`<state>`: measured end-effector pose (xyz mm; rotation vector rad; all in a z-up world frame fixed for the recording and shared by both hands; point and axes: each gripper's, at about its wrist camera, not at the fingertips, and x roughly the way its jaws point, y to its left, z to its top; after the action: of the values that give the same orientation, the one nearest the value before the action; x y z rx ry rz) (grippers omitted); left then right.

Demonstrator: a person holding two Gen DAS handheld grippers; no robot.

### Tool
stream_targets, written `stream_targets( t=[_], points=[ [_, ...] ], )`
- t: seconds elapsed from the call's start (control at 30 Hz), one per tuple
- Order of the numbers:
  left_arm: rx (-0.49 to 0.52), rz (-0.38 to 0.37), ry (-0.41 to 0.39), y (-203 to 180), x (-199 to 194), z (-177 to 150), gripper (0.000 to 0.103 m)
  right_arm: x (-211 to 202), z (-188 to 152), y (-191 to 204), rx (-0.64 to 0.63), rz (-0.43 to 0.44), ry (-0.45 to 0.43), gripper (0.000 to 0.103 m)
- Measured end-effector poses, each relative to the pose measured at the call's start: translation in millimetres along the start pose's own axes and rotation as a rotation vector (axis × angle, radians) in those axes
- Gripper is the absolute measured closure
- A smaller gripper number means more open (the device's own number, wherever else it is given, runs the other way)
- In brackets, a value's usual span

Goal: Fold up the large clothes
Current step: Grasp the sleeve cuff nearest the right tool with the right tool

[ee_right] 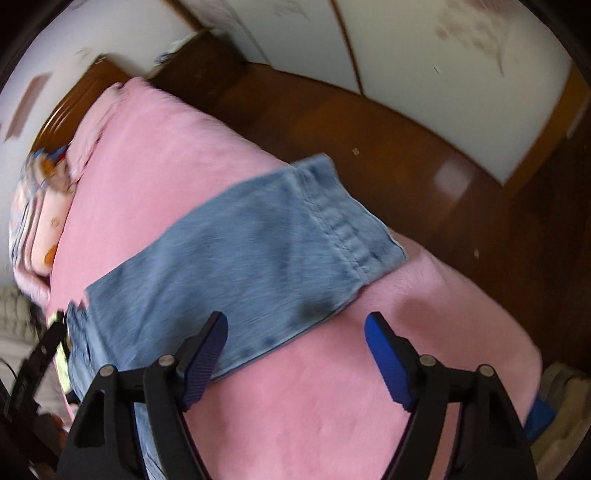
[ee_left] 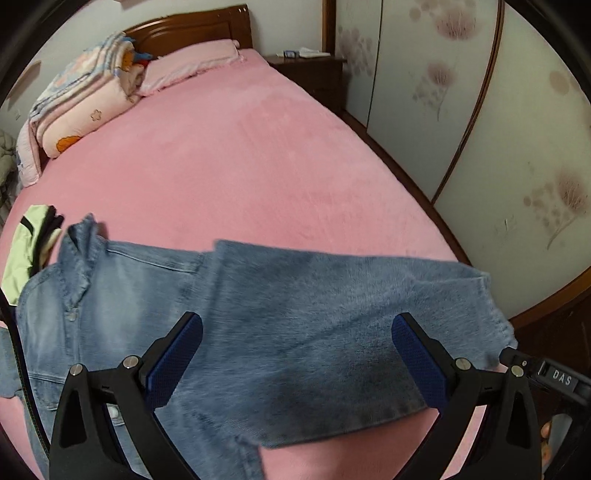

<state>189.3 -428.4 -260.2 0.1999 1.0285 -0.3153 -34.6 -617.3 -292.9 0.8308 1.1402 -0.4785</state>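
1. A green garment (ee_left: 22, 251) lies at the bed's left edge, just beside the shirt's collar; a folded quilt (ee_left: 81, 107) and a pillow (ee_left: 192, 62) sit at the head end, near the headboard (ee_left: 192, 31).
2. The denim shirt (ee_left: 295, 325) lies spread on the pink bed (ee_left: 258, 166) near its foot edge; collar and buttons to the left, one part folded across towards the bed's right edge.
3. The left hand-held gripper (ee_left: 297, 354) hovers over the shirt's middle; its blue pads stand wide apart, clamped on nothing.
4. The right hand-held gripper (ee_right: 295, 354) hangs near the shirt's lower hem, over bare sheet; jaws apart, nothing between them; this view is blurred.
5. A nightstand (ee_left: 314, 74) and wardrobe doors (ee_left: 498, 129) stand beyond the bed's right edge.
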Motion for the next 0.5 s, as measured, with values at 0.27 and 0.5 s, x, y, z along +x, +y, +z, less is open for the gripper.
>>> stream_targets(
  t=[0.27, 0.5],
  points=[
    [-0.005, -0.017, 0.062, -16.4, 46.3, -14.6, 0.001, 40.6, 9.7, -26.6, 0.141, 0.026, 0.036, 0.026],
    [-0.012, 0.015, 0.135, -14.1, 57.9, -10.8, 0.001, 48.8, 32.4, -21.2, 0.112, -0.022, -0.023, 0.083]
  ],
)
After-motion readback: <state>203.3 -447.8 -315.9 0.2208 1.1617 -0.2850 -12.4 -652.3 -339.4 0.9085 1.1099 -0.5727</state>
